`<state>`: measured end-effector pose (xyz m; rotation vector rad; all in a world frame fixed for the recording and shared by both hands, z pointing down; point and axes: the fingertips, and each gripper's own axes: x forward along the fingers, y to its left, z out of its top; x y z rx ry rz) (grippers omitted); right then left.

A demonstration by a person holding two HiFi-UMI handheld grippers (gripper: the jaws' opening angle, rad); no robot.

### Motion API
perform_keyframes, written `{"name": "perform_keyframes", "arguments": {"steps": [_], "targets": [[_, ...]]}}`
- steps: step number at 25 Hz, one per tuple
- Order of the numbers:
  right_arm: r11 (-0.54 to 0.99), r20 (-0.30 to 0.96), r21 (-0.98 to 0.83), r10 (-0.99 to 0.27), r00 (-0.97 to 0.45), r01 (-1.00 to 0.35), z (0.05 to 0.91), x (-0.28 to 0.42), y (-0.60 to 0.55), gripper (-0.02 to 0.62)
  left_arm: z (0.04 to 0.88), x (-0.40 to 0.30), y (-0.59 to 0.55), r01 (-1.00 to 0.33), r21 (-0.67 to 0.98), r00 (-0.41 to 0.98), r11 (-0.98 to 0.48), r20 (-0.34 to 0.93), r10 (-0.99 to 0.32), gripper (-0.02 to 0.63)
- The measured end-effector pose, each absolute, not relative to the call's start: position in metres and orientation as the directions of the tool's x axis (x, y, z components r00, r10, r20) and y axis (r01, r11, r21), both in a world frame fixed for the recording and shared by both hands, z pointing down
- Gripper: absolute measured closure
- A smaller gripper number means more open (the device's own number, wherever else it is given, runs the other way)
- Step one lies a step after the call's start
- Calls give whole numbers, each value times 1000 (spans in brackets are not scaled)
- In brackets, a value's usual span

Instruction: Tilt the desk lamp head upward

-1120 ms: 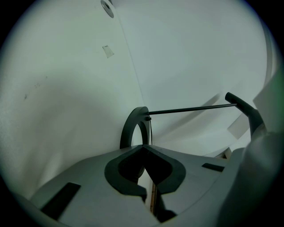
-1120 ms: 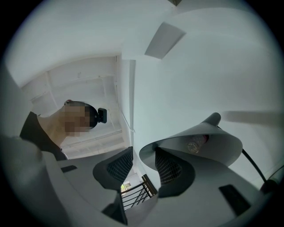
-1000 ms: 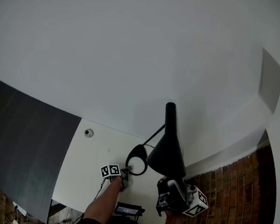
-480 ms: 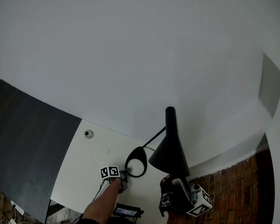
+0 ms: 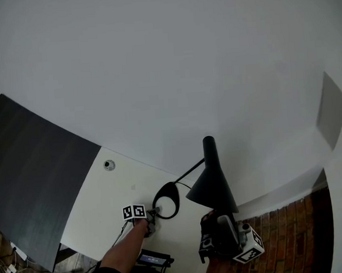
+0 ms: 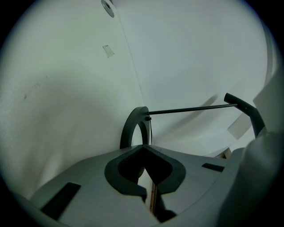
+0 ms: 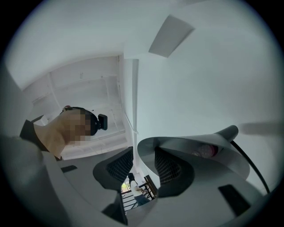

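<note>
The black desk lamp stands on a white desk (image 5: 105, 197). Its cone shade (image 5: 213, 185) hangs from a thin rod (image 5: 188, 173) that rises from a ring base (image 5: 168, 188). My left gripper (image 5: 152, 212) is shut, with its tips at the near rim of the ring base (image 6: 131, 126). My right gripper (image 5: 213, 218) reaches up under the shade's wide mouth. In the right gripper view the shade's rim (image 7: 141, 153) runs between the jaws of the right gripper (image 7: 143, 155). One finger is inside the shade, and light shows between the other pad and the rim. A bulb (image 7: 204, 150) sits deep inside.
A white wall rises right behind the lamp. A cable grommet (image 5: 109, 165) is set in the desk at the far left. A dark panel (image 5: 32, 173) adjoins the desk's left side. A brick floor (image 5: 284, 224) lies to the right. A small black device (image 5: 152, 259) rests at the desk's near edge.
The shade's wide mouth has swung up and to the right, and my right gripper has gone with it. My left gripper stays at the ring base.
</note>
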<state>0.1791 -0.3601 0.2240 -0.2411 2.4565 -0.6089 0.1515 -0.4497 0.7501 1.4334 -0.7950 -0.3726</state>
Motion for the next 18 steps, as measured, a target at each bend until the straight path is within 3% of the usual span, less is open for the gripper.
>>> {"name": "perform_keyframes", "arguments": {"steps": [18], "targets": [[876,-506,-480,-313,-804,-38,207,183,-378,437,751,154,-448,-253,956,701,149,288,-652,595]]}}
